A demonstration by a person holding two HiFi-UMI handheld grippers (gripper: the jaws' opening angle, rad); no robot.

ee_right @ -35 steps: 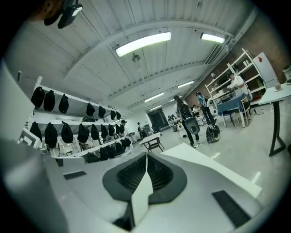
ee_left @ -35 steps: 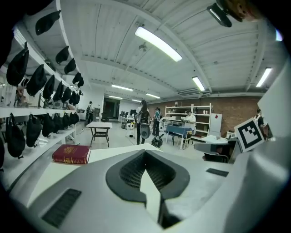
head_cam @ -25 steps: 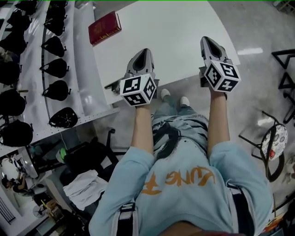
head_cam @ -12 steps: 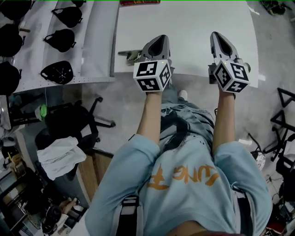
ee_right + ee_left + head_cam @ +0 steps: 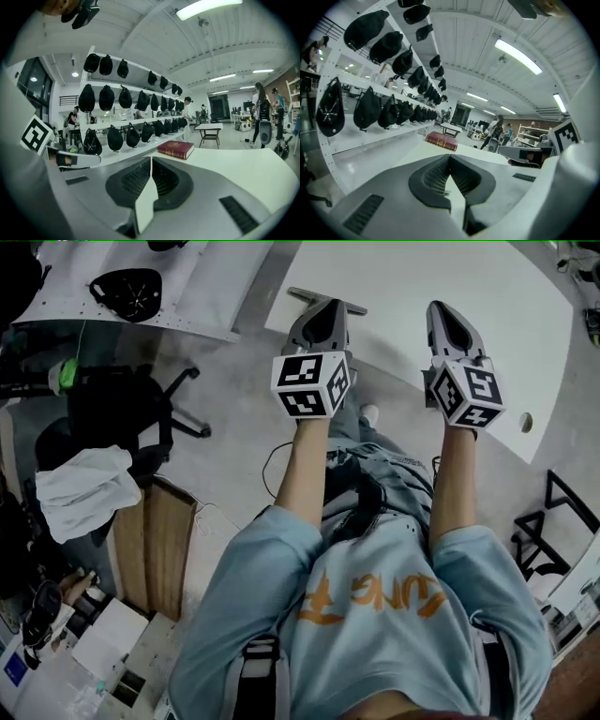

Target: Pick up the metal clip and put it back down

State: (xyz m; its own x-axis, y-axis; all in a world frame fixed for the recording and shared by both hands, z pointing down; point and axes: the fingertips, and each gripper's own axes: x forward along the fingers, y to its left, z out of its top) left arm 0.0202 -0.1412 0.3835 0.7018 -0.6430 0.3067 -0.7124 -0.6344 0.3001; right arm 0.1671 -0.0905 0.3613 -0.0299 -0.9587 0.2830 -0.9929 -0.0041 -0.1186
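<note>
The metal clip [image 5: 349, 307] lies near the left edge of the white table [image 5: 394, 282]. It shows as a thin grey bar, partly hidden by my left gripper [image 5: 322, 307], whose tip is over it. In the left gripper view my left gripper [image 5: 450, 158] is shut, and only a small glint shows low in the gap behind its tips. My right gripper [image 5: 446, 310] hovers over the table further right. It too is shut [image 5: 151, 160] and holds nothing.
A red book [image 5: 441, 140] [image 5: 176, 149] lies further along the table. White racks of black caps [image 5: 124, 136] stand to the left. On the floor on the left are an office chair [image 5: 122, 409] and a white cloth [image 5: 80, 488]. People stand far off.
The head view has swung, so the table now sits higher and further right. The clip, seen left of the left gripper before, now shows at its tip. Both grippers have stayed shut.
</note>
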